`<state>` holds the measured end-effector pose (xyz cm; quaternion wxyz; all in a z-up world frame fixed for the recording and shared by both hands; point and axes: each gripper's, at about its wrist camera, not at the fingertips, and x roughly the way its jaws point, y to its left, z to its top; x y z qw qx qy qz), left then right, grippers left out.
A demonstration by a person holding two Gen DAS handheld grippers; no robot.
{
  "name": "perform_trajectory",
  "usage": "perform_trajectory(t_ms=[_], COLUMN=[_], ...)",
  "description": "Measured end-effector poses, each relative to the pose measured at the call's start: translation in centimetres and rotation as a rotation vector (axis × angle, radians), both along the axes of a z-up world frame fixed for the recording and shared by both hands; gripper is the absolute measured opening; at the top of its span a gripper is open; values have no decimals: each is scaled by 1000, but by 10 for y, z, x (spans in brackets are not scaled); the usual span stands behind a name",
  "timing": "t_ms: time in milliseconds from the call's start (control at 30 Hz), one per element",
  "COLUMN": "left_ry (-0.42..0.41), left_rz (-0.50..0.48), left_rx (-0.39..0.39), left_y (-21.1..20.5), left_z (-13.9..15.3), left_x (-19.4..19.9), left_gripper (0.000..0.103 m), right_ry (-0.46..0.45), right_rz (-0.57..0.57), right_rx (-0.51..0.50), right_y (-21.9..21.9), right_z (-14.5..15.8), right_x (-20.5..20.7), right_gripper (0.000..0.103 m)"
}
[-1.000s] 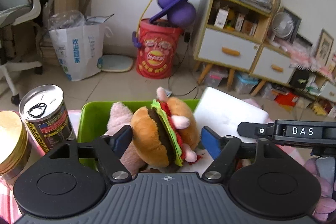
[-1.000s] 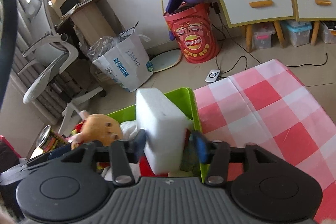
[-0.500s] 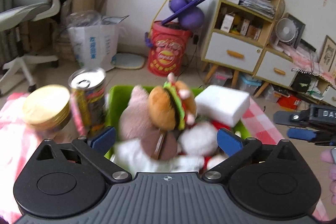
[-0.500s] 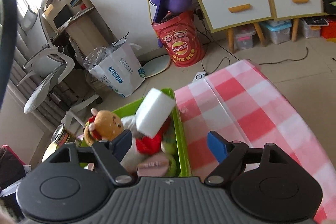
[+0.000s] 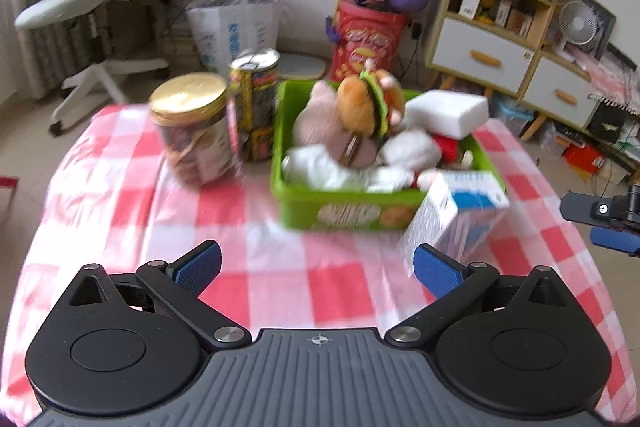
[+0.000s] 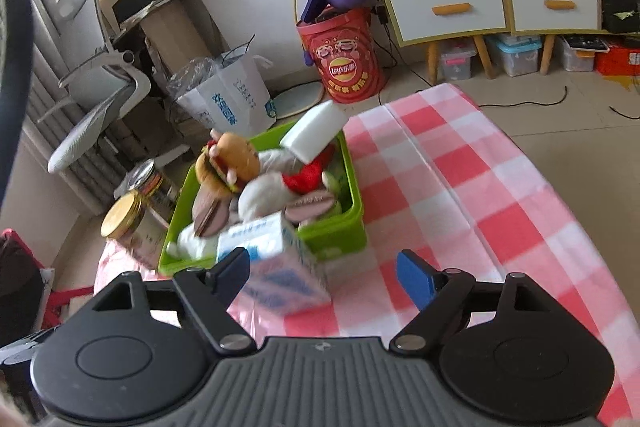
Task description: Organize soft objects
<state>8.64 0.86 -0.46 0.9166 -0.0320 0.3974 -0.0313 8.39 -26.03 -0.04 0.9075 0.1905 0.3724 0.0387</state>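
Note:
A green bin (image 5: 344, 213) (image 6: 352, 183) stands on the checked tablecloth and holds several soft toys. A plush burger (image 5: 370, 101) (image 6: 230, 163) sits on top of them, and a white foam block (image 5: 448, 113) (image 6: 314, 135) leans at the bin's far right. My left gripper (image 5: 316, 267) is open and empty, back from the bin. My right gripper (image 6: 324, 275) is open and empty, also back from the bin; it shows at the right edge of the left wrist view (image 5: 600, 223).
A blue and white carton (image 5: 456, 215) (image 6: 276, 259) stands against the bin's near right corner. A gold-lidded jar (image 5: 192, 131) (image 6: 128, 231) and a tall can (image 5: 254, 107) (image 6: 146, 181) stand left of the bin. The checked tablecloth (image 5: 280, 259) (image 6: 460, 187) ends at the floor beyond.
Both grippers let go and opened: the burger and the foam block now lie in the bin. Both grippers have drawn back toward me, away from the bin.

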Motion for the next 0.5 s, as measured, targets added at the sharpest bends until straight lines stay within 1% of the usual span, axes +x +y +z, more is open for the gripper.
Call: perform_trajectory(t_ms=[100, 200, 267, 400, 500], left_ry=[17, 37, 45, 36, 40], left_rz=[12, 18, 19, 35, 59], left_rx=[-2, 37, 46, 45, 41], left_y=[1, -1, -2, 1, 5], left_z=[1, 1, 2, 7, 10], left_x=[-20, -35, -44, -58, -61], left_gripper=[98, 98, 98, 98, 98], right_ry=[11, 5, 2, 22, 25], right_rz=[2, 15, 20, 36, 56], right_rx=[-42, -77, -92, -114, -116], right_y=[11, 24, 32, 41, 47], right_z=[6, 9, 9, 9, 10], right_x=[-19, -38, -49, -58, -60], right_gripper=[68, 70, 71, 71, 72])
